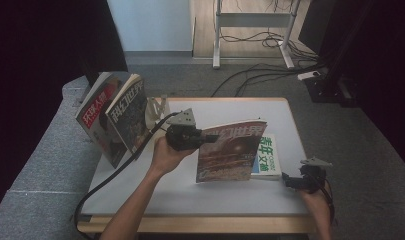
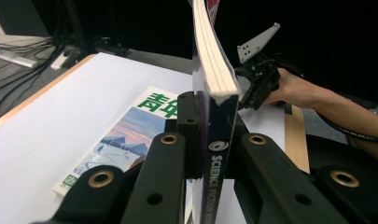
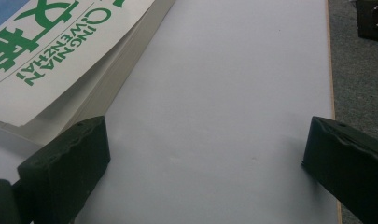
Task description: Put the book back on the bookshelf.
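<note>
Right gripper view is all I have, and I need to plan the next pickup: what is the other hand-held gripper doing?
Observer: The left hand-held gripper is shut on the spine of a science fiction magazine, lifted on edge.
Operator: Where is it relative to my green-lettered magazine?
Observer: It stands just left of that green-lettered magazine, partly covering it in the high view.
Operator: Anything farther left?
Observer: Two magazines stand upright at the table's far left corner.
</note>
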### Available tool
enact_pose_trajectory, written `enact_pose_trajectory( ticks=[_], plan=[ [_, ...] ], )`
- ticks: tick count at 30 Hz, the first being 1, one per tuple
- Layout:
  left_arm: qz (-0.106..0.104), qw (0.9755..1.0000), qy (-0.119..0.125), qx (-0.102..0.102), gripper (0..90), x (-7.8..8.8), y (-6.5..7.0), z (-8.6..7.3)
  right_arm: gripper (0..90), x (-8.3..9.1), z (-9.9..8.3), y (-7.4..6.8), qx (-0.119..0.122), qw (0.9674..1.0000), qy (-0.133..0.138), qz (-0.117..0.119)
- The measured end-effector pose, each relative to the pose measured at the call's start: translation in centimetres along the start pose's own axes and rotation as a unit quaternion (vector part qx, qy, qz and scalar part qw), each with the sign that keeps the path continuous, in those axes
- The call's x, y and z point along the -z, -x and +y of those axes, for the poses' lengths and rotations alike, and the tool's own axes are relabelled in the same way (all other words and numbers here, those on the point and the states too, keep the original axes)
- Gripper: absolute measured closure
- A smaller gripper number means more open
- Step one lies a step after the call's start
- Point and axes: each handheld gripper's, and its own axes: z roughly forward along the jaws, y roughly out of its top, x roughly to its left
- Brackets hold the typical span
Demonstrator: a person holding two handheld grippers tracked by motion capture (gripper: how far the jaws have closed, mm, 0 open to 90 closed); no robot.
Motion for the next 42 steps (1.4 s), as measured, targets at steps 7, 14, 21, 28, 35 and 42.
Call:
enact_pose_trajectory(
  ticks=[7,14,21,28,35,42],
  plan=[
    [0.02,0.9998,0.0,0.009,84.1,1.8,-0.1,0.0,0.0,0.0,0.0,0.0,0.0,1.0,0.0,-0.001],
    [0.038,0.9991,0.003,0.021,84.2,3.6,-0.4,-0.2,0.0,0.0,0.0,0.0,-0.001,1.0,0.0,0.0],
    [0.053,0.9981,0.008,0.03,84.2,5.3,-0.6,-0.2,0.0,0.0,0.0,0.0,-0.001,1.0,0.0,0.001],
    [0.07,0.9966,0.012,0.041,84.2,7.7,-0.7,-0.4,0.0,0.0,0.0,0.0,-0.001,1.0,0.001,0.001],
    [0.101,0.9937,0.017,0.045,84.2,10.2,-0.9,-0.7,0.0,0.0,0.0,0.0,-0.002,1.0,0.002,0.001],
    [0.134,0.9891,0.016,0.058,84.2,12.4,-1.4,-1.6,0.0,0.0,0.0,0.0,-0.001,1.0,0.002,0.001]
  ],
)
